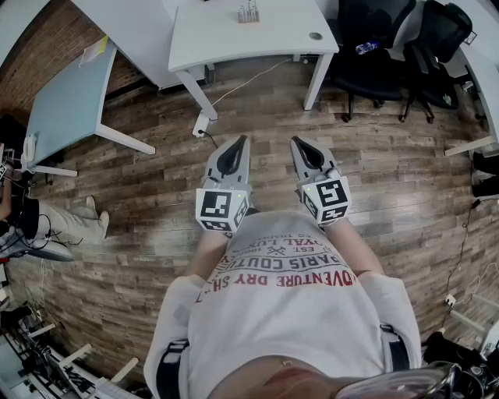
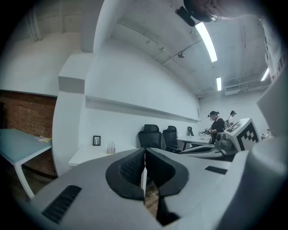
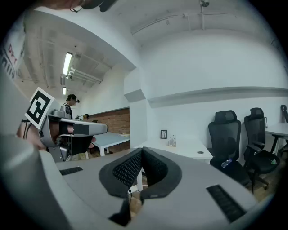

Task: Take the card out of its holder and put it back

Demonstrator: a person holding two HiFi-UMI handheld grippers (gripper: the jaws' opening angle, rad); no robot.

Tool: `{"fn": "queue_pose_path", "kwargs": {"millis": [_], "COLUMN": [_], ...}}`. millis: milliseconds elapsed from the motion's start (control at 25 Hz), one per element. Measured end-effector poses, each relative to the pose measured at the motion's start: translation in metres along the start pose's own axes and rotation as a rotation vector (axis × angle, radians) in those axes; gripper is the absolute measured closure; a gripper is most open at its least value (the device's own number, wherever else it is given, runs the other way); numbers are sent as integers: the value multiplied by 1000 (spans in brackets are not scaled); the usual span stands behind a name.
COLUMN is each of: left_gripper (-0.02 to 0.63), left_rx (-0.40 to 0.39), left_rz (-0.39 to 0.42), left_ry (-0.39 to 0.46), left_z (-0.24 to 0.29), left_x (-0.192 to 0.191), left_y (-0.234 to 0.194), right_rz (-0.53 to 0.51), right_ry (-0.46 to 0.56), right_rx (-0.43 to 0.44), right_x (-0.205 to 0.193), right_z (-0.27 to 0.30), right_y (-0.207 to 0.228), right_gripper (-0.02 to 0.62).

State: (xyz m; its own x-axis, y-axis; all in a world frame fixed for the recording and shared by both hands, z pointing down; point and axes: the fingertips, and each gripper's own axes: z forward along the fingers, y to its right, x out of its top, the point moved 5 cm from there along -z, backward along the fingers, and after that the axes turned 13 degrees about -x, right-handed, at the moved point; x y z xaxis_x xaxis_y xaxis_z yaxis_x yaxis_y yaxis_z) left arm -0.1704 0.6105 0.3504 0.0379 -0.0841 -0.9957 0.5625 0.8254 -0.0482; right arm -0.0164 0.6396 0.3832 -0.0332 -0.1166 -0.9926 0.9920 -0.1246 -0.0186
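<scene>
Person stands over wood floor (image 1: 156,179), both grippers held level in front of the chest, side by side, near each other but apart. Left gripper (image 1: 242,141): jaws pressed together, tips meeting, nothing between them. Right gripper (image 1: 297,143): same, jaws closed on nothing. Both point at the far white desk (image 1: 234,35), well short of it. Small stand (image 1: 248,12) sits near the desk's far edge, about centre. This looks like the card holder, but it is too small to tell whether a card is in it. Small black frame (image 2: 96,140) stands just left of the stand, against the wall. Black chairs (image 1: 382,31) far right of the desk, pale blue table (image 1: 66,101) far left. Cable (image 1: 234,86) runs across the floor under the desk. Neither gripper touches anything.
</scene>
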Motion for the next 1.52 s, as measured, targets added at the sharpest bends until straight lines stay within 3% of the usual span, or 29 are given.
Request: {"fn": "queue_pose_path", "kwargs": {"millis": [760, 1160, 1520], "left_gripper": [581, 581, 581], "left_rx": [-29, -82, -133], "left_rz": [-23, -16, -39], "left_ry": [-55, -99, -100], "left_z": [45, 106, 181], "left_x": [-18, -21, -7], "left_y": [4, -66, -181], "right_rz": [65, 121, 130], "right_ry": [-58, -125, -155], "right_rx": [-16, -90, -154], "right_x": [-25, -34, -14], "right_z": [17, 95, 221], "right_y": [36, 58, 77], "right_gripper": [571, 571, 571]}}
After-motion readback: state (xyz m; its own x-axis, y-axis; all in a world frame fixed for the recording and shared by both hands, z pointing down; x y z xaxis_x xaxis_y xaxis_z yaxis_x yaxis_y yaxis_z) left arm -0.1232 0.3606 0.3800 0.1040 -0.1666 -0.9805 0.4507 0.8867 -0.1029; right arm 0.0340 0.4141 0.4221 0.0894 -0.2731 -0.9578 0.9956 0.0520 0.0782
